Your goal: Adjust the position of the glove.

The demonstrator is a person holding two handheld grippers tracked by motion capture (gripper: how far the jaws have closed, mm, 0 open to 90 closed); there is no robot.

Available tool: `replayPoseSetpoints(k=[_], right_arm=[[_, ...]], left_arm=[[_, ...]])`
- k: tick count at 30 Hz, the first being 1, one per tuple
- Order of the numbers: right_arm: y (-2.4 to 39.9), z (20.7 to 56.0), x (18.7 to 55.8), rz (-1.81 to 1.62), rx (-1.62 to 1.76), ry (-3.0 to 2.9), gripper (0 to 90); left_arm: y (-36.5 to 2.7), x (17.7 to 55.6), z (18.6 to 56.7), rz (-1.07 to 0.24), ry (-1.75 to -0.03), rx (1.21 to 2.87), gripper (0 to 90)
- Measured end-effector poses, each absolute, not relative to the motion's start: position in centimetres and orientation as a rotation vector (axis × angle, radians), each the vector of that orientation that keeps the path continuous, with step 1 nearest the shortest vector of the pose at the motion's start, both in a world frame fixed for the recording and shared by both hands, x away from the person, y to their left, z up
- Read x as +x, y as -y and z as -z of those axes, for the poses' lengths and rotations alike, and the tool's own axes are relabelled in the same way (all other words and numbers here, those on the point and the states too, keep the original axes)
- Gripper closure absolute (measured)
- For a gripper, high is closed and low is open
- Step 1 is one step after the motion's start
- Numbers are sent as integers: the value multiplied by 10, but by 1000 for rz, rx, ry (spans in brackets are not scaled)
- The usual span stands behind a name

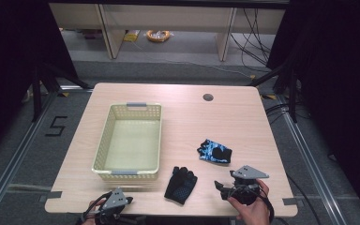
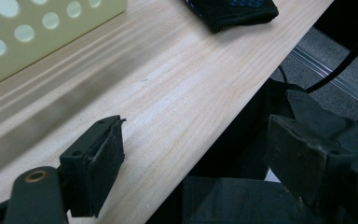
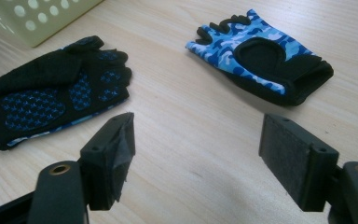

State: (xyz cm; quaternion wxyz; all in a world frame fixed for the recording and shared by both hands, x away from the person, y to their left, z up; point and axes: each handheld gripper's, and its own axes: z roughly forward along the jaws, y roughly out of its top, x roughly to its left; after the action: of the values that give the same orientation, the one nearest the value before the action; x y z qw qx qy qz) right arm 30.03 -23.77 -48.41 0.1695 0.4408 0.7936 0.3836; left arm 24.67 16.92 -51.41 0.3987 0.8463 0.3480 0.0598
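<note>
- The right gripper point(image 1: 226, 186) hovers at the near right edge of the table point(image 1: 243, 122), jaws wide and empty — it points toward the gloves.
- The left gripper point(image 1: 117, 202) waits at the near left edge, jaws also wide, touching nothing.
- The black glove point(image 1: 180, 184) lies near the front edge, about mid-table; the blue glove point(image 1: 214, 151) lies further in, to the right.
- The basket point(image 1: 104, 136), at the left half, is empty — I judge that nothing is packed yet and both gloves remain.

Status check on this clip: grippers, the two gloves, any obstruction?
Left gripper and right gripper open, empty. Black fingerless glove and blue camouflage glove flat on table, outside cream plastic basket. Nothing blocking.
</note>
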Motion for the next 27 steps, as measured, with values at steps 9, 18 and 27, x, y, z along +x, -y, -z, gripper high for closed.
replayPoseSetpoints(k=[9, 18, 27], right_arm=[[234, 483, 299, -1077, 1180, -2280, 374], [224, 478, 303, -1097, 1103, -2325, 431], [209, 471, 314, -1118, 999, -2346, 468]], left_arm=[[-168, 247, 514, -147, -888, 2118, 194], [-156, 249, 513, -140, -880, 2067, 198], [-144, 260, 509, -142, -886, 2066, 212]])
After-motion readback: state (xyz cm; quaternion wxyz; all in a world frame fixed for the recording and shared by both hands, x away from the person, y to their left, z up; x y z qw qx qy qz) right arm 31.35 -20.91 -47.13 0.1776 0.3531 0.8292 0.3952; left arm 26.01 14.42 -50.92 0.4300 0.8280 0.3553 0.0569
